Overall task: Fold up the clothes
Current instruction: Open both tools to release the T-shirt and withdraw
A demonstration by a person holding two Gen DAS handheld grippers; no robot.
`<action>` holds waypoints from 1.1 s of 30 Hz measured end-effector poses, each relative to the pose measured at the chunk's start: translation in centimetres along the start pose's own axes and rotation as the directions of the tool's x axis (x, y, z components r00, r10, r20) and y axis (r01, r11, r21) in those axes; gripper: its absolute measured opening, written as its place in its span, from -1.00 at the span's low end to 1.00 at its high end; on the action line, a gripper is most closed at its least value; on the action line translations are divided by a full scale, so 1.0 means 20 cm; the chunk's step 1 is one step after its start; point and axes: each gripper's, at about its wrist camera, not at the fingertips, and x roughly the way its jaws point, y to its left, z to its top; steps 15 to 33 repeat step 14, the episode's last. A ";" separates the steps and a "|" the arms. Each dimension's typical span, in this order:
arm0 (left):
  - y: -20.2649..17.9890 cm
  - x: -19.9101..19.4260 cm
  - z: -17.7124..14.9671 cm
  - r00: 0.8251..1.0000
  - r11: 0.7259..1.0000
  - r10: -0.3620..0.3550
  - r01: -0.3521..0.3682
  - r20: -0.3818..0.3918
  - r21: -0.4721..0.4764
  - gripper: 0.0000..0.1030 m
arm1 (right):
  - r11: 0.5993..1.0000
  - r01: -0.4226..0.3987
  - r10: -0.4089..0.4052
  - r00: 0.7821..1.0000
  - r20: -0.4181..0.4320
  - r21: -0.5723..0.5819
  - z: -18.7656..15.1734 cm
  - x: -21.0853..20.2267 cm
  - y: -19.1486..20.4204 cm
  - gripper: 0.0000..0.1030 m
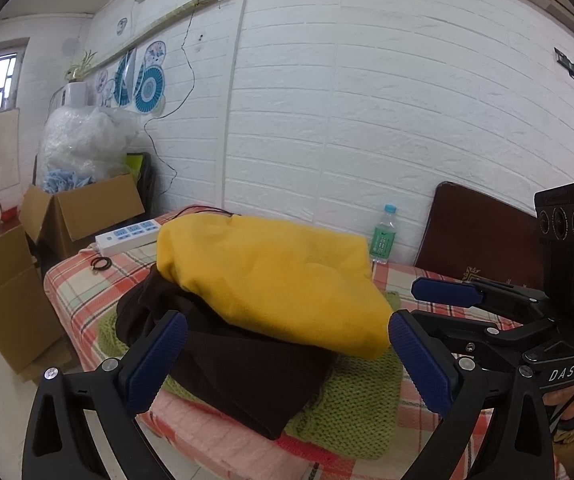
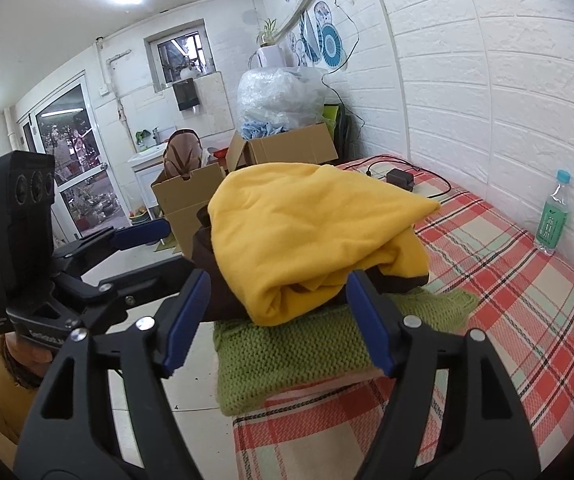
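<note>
A stack of folded clothes lies at the near corner of the plaid-covered table (image 1: pixel 79 284) (image 2: pixel 527 312). A yellow garment (image 1: pixel 271 276) (image 2: pixel 311 224) is on top. Under it lie a dark brown one (image 1: pixel 243 376) (image 2: pixel 223 296), a green knit (image 1: pixel 359 404) (image 2: pixel 287 356) and a pink piece (image 1: pixel 207 432). My left gripper (image 1: pixel 287 322) is open wide, one blue pad on each side of the stack's near end. My right gripper (image 2: pixel 279 278) is open too, with the yellow fold between its fingers and the pads not pressing on it. Each gripper shows at the edge of the other's view.
A water bottle (image 1: pixel 385 236) (image 2: pixel 553 216) stands by the white brick wall, beside a brown cushion (image 1: pixel 479 236). A power strip (image 1: pixel 127 236) and a black charger (image 2: pixel 401 178) lie at the table's far end. Cardboard boxes (image 1: pixel 83 208) (image 2: pixel 287 148) stand on the floor beyond.
</note>
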 end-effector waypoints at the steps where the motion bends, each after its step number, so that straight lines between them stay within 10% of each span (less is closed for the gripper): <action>1: 0.00 -0.01 0.00 1.000 1.000 0.002 -0.002 0.000 -0.005 0.99 | 1.000 -0.002 0.002 1.000 0.000 0.001 0.00 0.00 0.00 0.40; 33: -0.05 -0.06 -0.03 0.995 0.994 0.101 -0.101 -0.011 -0.043 0.98 | 1.000 -0.020 0.020 1.000 0.002 0.012 -0.03 -0.07 0.02 0.42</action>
